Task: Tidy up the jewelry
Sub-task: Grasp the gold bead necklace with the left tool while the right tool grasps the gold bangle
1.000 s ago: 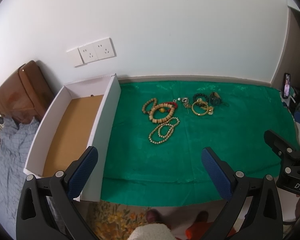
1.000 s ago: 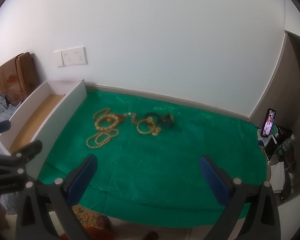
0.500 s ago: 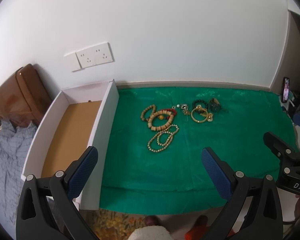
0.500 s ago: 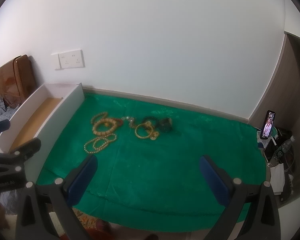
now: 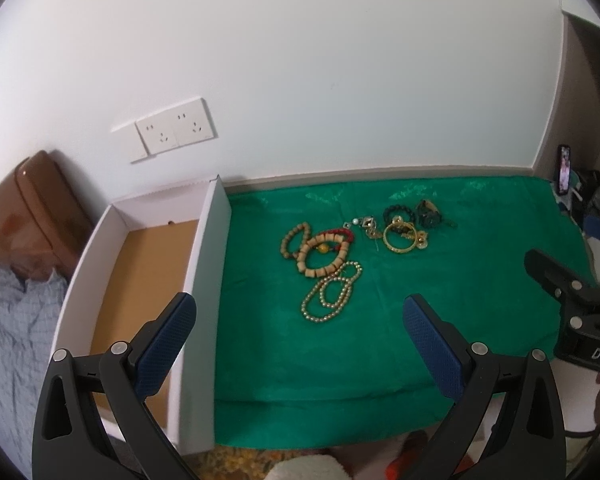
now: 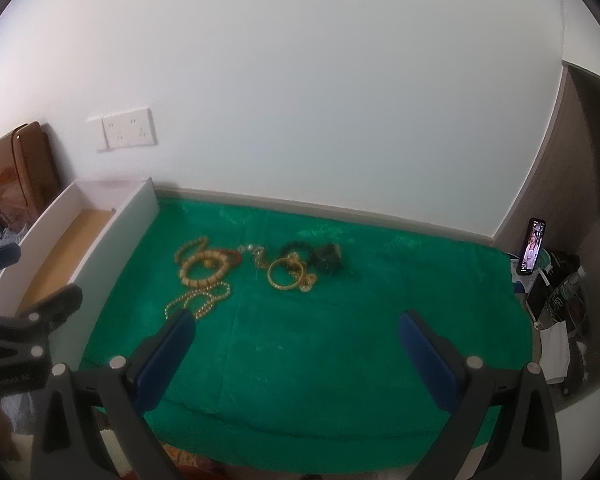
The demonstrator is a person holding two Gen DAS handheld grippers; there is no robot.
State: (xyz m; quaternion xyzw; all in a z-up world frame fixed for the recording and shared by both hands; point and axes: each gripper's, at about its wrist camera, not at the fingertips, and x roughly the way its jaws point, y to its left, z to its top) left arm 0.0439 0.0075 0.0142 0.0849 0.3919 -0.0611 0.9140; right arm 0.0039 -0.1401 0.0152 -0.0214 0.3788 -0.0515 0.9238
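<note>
A pile of jewelry lies on a green cloth (image 5: 420,280): a pearl strand (image 5: 332,292), a wooden bead bracelet (image 5: 322,258), a red bead bracelet (image 5: 338,234), a gold bangle (image 5: 399,238) and dark bead bracelets (image 5: 398,213). The same pile shows in the right wrist view, with the pearl strand (image 6: 200,298) and gold bangle (image 6: 285,274). A white box with a brown floor (image 5: 140,276) stands at the cloth's left edge. My left gripper (image 5: 300,316) is open and empty, held back from the pile. My right gripper (image 6: 296,328) is open and empty too.
A white wall with sockets (image 5: 174,132) runs behind the cloth. A brown headboard (image 5: 32,208) and grey bedding are left of the box. A phone on a stand (image 6: 534,246) and clutter sit at the right end. The right gripper's body shows in the left view (image 5: 572,304).
Both views have tilted up a little, so the cloth and jewelry sit lower in frame. Both grippers stay open and nothing on the cloth has moved.
</note>
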